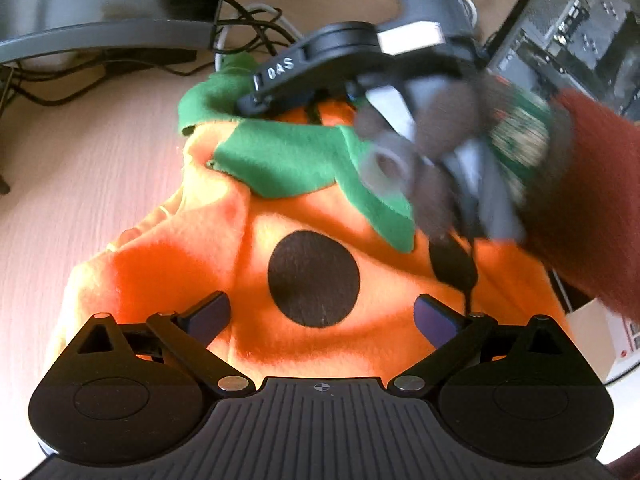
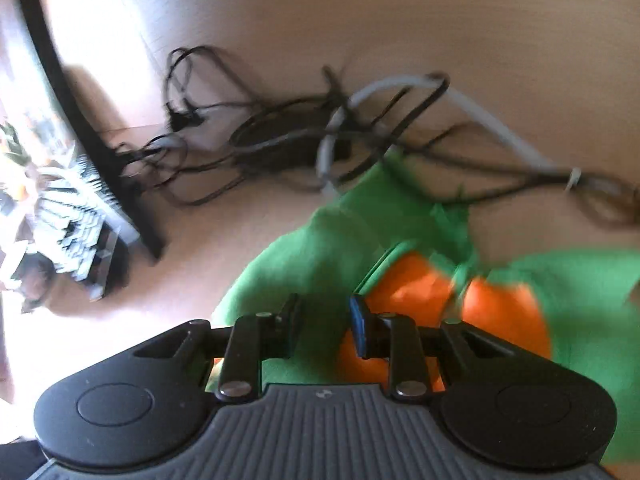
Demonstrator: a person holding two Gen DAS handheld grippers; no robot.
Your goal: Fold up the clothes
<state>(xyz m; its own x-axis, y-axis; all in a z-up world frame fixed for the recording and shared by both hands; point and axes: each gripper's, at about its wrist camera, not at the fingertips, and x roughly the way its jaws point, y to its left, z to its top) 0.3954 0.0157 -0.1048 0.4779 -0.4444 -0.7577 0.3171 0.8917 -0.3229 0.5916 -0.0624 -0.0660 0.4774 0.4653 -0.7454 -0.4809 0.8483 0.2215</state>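
Note:
An orange fleece pumpkin costume [image 1: 224,248] with black round spots [image 1: 314,279] and a green leaf collar [image 1: 288,160] lies on the light wooden table [image 1: 80,168]. My left gripper [image 1: 322,314] is open just above the orange cloth, one finger on each side of a black spot. My right gripper [image 2: 324,326] hovers over the green collar [image 2: 320,240] with its jaws partly apart and nothing between them. The right gripper also shows in the left wrist view [image 1: 312,68], blurred, over the collar at the far end.
A tangle of black and grey cables [image 2: 304,136] lies on the table just beyond the collar. A monitor stand [image 1: 120,36] is at the far left. A dark computer case [image 1: 580,40] stands at the far right. The person's red sleeve [image 1: 592,208] reaches in from the right.

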